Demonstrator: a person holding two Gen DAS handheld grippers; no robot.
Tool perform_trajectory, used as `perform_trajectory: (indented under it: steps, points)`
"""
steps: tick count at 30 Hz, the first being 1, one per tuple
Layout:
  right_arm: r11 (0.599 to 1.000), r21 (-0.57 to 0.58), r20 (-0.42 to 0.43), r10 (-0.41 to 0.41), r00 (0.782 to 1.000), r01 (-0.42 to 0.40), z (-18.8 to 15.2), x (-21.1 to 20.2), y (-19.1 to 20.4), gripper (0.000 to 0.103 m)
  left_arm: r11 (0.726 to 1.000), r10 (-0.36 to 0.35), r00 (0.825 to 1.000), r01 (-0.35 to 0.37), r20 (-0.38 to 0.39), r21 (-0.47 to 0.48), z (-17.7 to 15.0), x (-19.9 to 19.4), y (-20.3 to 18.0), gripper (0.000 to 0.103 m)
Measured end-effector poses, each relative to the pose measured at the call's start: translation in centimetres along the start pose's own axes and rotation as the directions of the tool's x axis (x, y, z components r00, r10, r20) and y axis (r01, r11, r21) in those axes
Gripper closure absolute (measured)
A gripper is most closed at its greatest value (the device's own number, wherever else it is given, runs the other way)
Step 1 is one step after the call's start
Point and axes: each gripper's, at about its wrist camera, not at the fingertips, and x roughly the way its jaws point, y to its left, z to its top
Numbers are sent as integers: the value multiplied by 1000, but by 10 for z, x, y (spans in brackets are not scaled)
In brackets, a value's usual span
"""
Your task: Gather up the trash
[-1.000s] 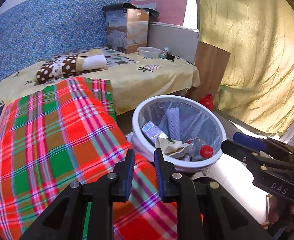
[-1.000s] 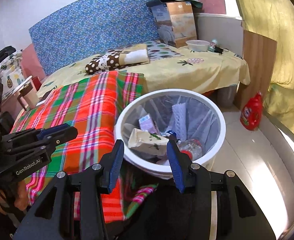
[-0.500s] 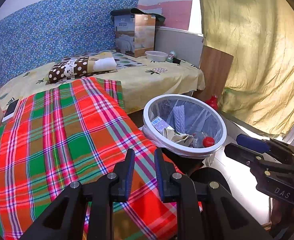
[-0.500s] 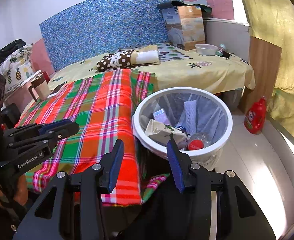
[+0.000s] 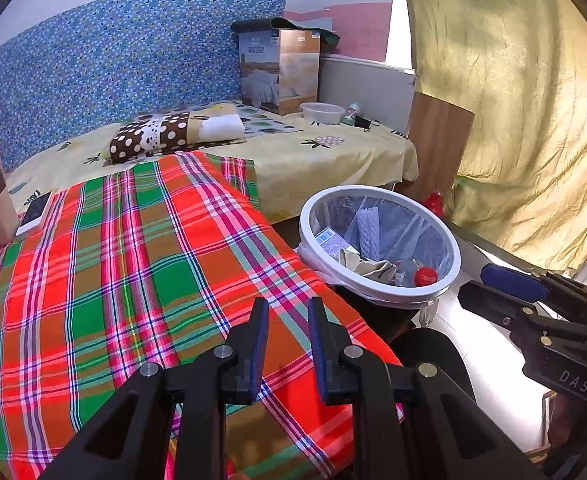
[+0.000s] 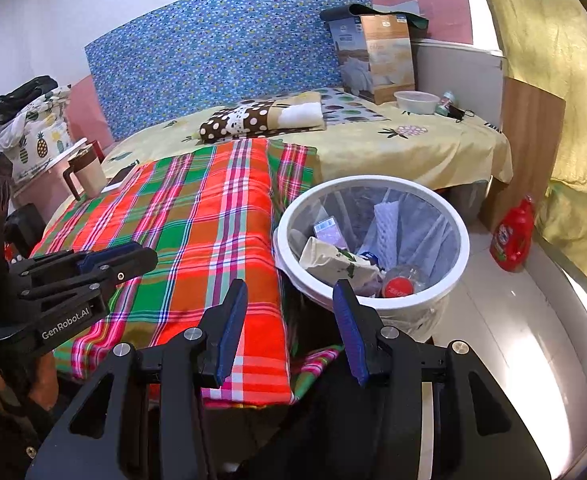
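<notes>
A white-rimmed trash bin [image 5: 373,190] [image 6: 373,181] with a clear liner stands on the floor beside the bed. Inside it lie a bottle with a red cap [image 5: 425,277] [image 6: 397,287], crumpled paper [image 5: 367,269] [image 6: 333,262], a small box [image 6: 329,230] and white foam netting [image 6: 387,226]. My left gripper [image 5: 288,314] hovers over the plaid blanket, left of the bin, its jaws a narrow gap apart with nothing between them. My right gripper [image 6: 289,294] hangs short of the bin's near rim, open and empty.
A red and green plaid blanket [image 5: 133,280] [image 6: 213,232] covers the near bed. On the yellow sheet behind it sit a plastic bowl [image 6: 415,102] and a carton [image 6: 377,60]. A red detergent bottle [image 6: 511,240] stands on the floor. A mug [image 6: 87,174] is at the left.
Both grippers have drawn back from the bin, which looks smaller and farther away, and more of the blanket shows. Neither pair of jaws has changed its width.
</notes>
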Motion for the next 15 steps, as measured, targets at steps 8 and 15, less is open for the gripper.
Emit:
perform_trajectory:
  steps: [8, 15]
  points:
    - [1000, 0, 0, 0, 1000, 0, 0, 0, 1, 56, 1000, 5, 1000, -5, -1, 1, -1, 1, 0, 83]
    - [1000, -1, 0, 2, 1000, -2, 0, 0, 1, 56, 1000, 3, 1000, -3, -2, -1, -1, 1, 0, 83]
